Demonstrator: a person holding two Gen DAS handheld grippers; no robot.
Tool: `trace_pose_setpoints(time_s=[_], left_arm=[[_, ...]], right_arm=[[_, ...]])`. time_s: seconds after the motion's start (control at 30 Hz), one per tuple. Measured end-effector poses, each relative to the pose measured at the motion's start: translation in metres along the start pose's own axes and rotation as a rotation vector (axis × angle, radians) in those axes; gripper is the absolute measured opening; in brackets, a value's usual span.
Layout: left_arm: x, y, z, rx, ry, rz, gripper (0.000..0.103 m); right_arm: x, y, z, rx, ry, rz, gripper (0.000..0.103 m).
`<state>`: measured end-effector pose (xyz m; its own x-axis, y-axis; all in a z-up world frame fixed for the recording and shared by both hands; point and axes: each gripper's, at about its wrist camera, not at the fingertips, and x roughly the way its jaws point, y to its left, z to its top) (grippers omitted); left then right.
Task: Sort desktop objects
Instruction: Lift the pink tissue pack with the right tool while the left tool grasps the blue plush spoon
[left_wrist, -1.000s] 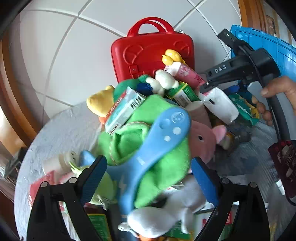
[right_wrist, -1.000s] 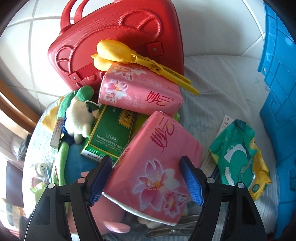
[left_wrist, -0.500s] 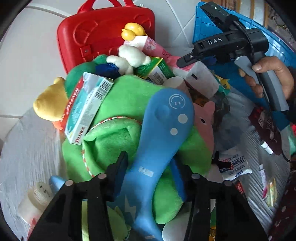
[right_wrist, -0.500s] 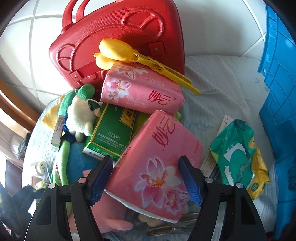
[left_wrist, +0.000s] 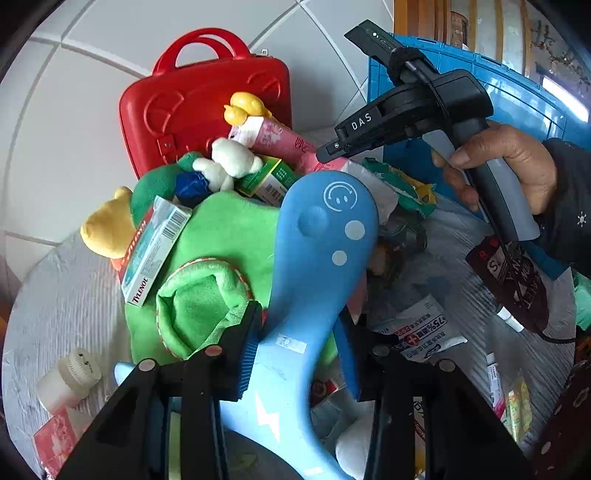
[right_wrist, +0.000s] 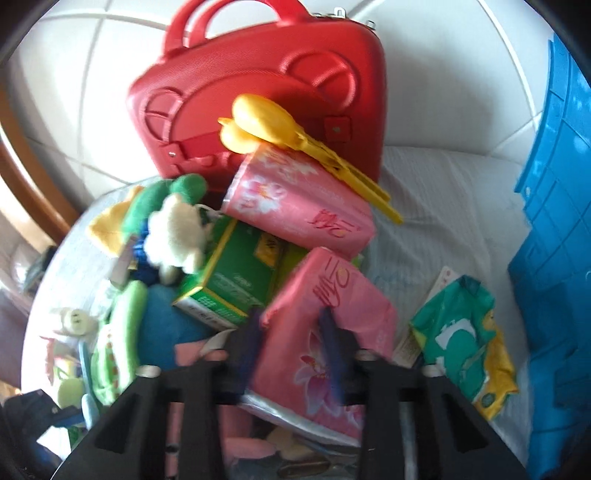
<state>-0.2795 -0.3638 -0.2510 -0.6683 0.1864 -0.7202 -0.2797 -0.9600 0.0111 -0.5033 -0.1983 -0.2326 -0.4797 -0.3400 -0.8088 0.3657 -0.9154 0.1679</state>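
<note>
My left gripper (left_wrist: 301, 354) is shut on the neck of a blue paddle-shaped toy (left_wrist: 321, 236) with a smiley face, which lies over a green plush (left_wrist: 221, 251). My right gripper (right_wrist: 291, 347) is shut on a pink tissue pack (right_wrist: 332, 314) at the near end of the pile; it shows from the side in the left wrist view (left_wrist: 328, 155). A second pink tissue pack (right_wrist: 295, 199), a green box (right_wrist: 236, 280) and yellow tongs (right_wrist: 280, 125) lie behind it. A Tylenol box (left_wrist: 155, 251) rests on the plush.
A red case (right_wrist: 266, 81) stands at the back against white tiles. A blue crate (right_wrist: 554, 240) stands on the right. A green-and-yellow wipes pack (right_wrist: 465, 339) lies on the cloth. A white bottle (left_wrist: 70, 380), sachets (left_wrist: 421, 332) and a dark pouch (left_wrist: 513, 277) lie around the pile.
My left gripper has closed on the blue toy's neck. My right gripper has closed on the near pink tissue pack, squeezing it, and the view has shifted with blur.
</note>
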Motion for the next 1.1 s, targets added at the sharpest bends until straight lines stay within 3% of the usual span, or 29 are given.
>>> trace_pose_setpoints(time_s=[0.07,0.17,0.27,0.33,0.37,0.4,0.43,0.47,0.53,0.63,0.7,0.9,1.03,1.1], left_arm=[[-0.012,-0.005,0.004,-0.015,-0.023,0.004,0.037],[-0.023,-0.013,0.005,-0.022,-0.024,0.022,0.037],[-0.023,-0.015,0.003,-0.049,-0.02,0.03,0.036],[-0.022,-0.015,0.002,-0.072,-0.018,0.034,0.036],[-0.021,-0.014,0.002,-0.078,-0.017,0.035,0.036],[-0.02,-0.014,0.003,-0.078,-0.02,0.039,0.036],[-0.02,-0.014,0.004,-0.081,-0.022,0.04,0.036],[-0.019,-0.012,0.005,-0.089,-0.022,0.038,0.036],[-0.018,-0.008,0.005,-0.101,-0.021,0.035,0.036],[-0.014,-0.006,0.003,-0.114,-0.01,0.032,0.036],[-0.014,-0.007,0.002,-0.11,-0.015,0.027,0.036],[-0.004,-0.006,-0.001,-0.125,0.007,0.017,0.036],[-0.001,-0.011,-0.001,-0.117,0.011,0.013,0.036],[-0.002,-0.013,0.0,-0.119,0.007,0.019,0.036]], right_arm=[[-0.007,0.001,-0.002,-0.015,-0.007,0.016,0.005],[-0.016,0.0,-0.007,-0.021,-0.002,0.049,0.002],[-0.011,-0.011,-0.01,0.036,0.045,0.079,0.003],[-0.004,-0.024,-0.009,0.12,0.058,0.082,0.012],[-0.002,-0.03,-0.008,0.153,0.069,0.063,0.034],[0.0,-0.036,-0.006,0.193,0.073,0.039,0.073],[0.001,-0.042,-0.005,0.234,0.068,0.05,0.09],[0.001,-0.046,-0.004,0.265,0.057,0.076,0.099],[0.007,-0.051,0.001,0.32,0.055,0.098,0.099],[0.034,-0.052,0.006,0.35,0.179,0.027,0.099],[0.041,-0.054,0.004,0.38,0.193,0.022,0.097],[0.066,-0.035,0.013,0.253,0.196,-0.031,0.09],[0.082,-0.025,0.016,0.118,0.279,-0.012,0.091],[0.079,-0.026,0.017,0.106,0.284,0.001,0.08]])
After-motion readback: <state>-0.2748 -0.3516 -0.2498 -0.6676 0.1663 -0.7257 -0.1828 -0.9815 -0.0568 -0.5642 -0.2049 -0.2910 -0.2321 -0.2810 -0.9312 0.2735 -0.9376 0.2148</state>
